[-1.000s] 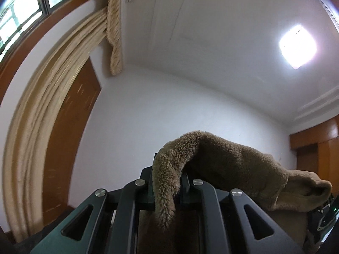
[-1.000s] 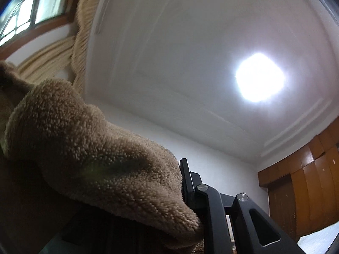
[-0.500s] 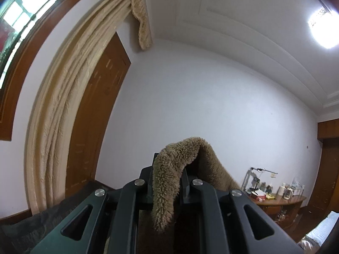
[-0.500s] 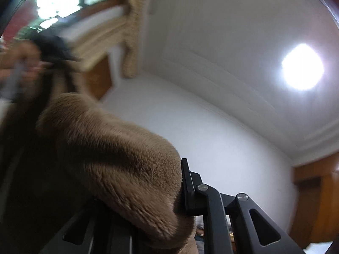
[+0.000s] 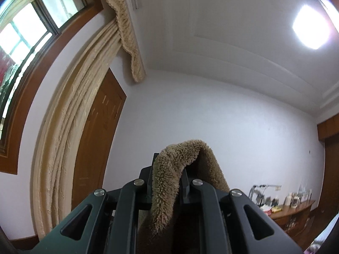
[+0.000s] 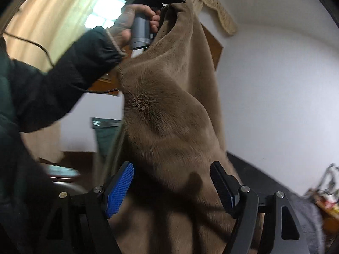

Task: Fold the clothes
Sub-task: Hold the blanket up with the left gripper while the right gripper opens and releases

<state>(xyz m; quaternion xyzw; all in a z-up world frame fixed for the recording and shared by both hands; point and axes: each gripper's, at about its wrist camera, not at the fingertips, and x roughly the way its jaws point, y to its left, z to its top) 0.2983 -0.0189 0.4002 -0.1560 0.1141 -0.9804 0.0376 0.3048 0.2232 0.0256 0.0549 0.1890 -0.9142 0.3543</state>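
Note:
A brown fleece garment [image 6: 169,116] hangs in the air. My left gripper [image 5: 167,175] is shut on a fold of it [image 5: 175,169], held high and pointing up toward the ceiling; the fleece drapes over its fingers. In the right wrist view the left gripper [image 6: 171,2], held in the person's hand [image 6: 131,21], clamps the garment's top edge. My right gripper [image 6: 171,180] is open, lower down, its blue pad [image 6: 118,190] and dark pad [image 6: 222,188] on either side of the hanging fleece without clamping it.
A beige curtain [image 5: 70,127], wooden door [image 5: 97,139] and window [image 5: 25,40] are at the left. A wooden desk with small items [image 5: 292,207] stands at the right wall. The person's dark sleeve [image 6: 53,80] fills the left of the right wrist view.
My right gripper has opened, let go of the fleece and dropped lower, now facing the hanging garment. My left gripper keeps its hold, and its view has tipped up slightly toward the ceiling.

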